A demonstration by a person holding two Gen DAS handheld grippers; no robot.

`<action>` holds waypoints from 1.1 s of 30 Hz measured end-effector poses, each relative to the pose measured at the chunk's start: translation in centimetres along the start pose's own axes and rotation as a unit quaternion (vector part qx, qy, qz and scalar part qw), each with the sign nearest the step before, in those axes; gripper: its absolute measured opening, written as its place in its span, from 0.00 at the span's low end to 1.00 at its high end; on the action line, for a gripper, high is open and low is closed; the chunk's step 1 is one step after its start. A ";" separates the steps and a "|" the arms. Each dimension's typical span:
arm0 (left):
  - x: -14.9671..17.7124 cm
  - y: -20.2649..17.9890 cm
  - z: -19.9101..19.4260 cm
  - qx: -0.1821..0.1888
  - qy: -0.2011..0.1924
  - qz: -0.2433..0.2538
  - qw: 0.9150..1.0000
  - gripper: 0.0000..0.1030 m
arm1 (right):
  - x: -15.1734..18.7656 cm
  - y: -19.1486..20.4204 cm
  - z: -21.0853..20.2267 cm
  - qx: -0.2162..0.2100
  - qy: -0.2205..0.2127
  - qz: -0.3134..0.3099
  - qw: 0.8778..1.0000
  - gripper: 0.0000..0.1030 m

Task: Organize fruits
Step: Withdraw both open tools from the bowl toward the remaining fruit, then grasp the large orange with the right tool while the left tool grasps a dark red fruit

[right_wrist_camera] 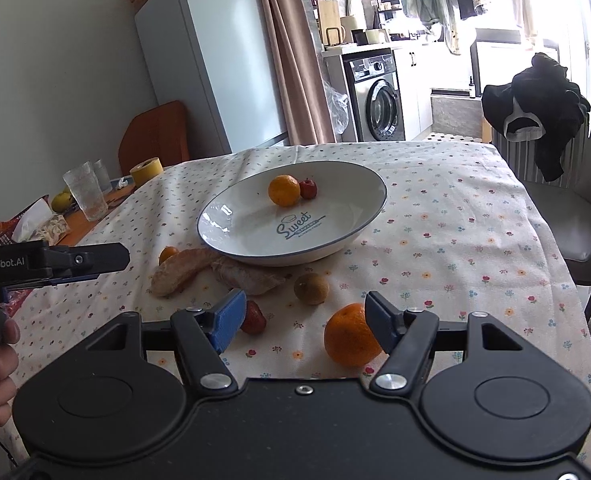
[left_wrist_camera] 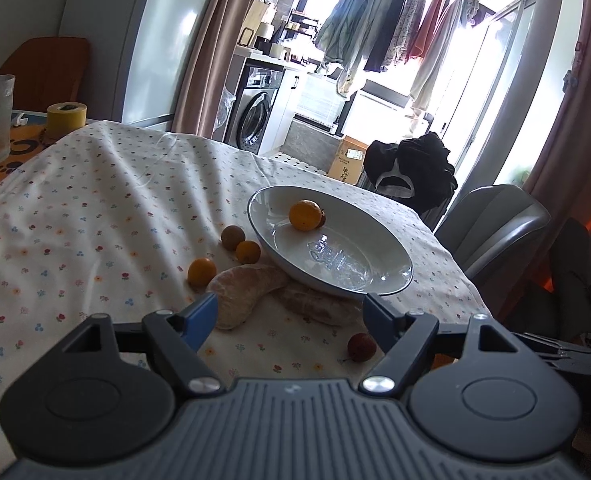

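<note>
A white plate [right_wrist_camera: 235, 224] marked "Sweet" sits mid-table, holding an orange [right_wrist_camera: 284, 190] and a small red fruit [right_wrist_camera: 308, 188]. In front of it lie two peeled pomelo segments [right_wrist_camera: 183, 270], a brown round fruit [right_wrist_camera: 311, 288], a red fruit [right_wrist_camera: 253, 317] and a large orange [right_wrist_camera: 349, 336]. My right gripper [right_wrist_camera: 303, 312] is open, the large orange just inside its right finger. In the left wrist view my left gripper [left_wrist_camera: 291, 314] is open above a pomelo segment [left_wrist_camera: 247, 292], near the plate [left_wrist_camera: 375, 276], two small oranges [left_wrist_camera: 201, 272] and a red fruit [left_wrist_camera: 361, 347].
Glasses [right_wrist_camera: 85, 196], a yellow tape roll [right_wrist_camera: 146, 170] and snack packets [right_wrist_camera: 35, 220] crowd the table's far left. A grey chair [right_wrist_camera: 567, 216] stands at the right edge, with dark clothes [right_wrist_camera: 535, 112] draped behind it. The floral cloth [left_wrist_camera: 75, 220] is bare on the left.
</note>
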State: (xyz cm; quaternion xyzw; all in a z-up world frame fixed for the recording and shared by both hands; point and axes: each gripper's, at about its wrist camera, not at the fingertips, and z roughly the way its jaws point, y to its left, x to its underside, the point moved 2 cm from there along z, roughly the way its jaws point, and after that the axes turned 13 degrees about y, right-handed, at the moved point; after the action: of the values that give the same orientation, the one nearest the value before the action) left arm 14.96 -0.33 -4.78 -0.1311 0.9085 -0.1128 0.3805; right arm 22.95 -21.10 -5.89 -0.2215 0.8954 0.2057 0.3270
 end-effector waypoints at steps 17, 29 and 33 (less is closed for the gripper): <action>1.6 -2.8 3.1 0.022 0.008 0.029 0.999 0.66 | 1.2 -1.5 1.1 0.010 0.013 0.000 1.000 0.63; 1.7 -4.3 7.2 0.026 0.042 0.037 0.998 0.46 | 1.5 -2.8 2.5 0.001 0.022 0.008 1.000 0.61; 1.8 -4.6 8.0 0.025 0.051 0.039 0.998 0.41 | 1.6 -3.1 2.9 -0.008 0.021 0.011 1.000 0.58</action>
State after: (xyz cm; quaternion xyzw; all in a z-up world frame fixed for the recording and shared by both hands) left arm 20.23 -6.12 -10.08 -0.0798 0.9280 -0.1266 0.3412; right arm 24.95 -22.56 -9.68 -0.2181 0.9028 0.2120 0.3042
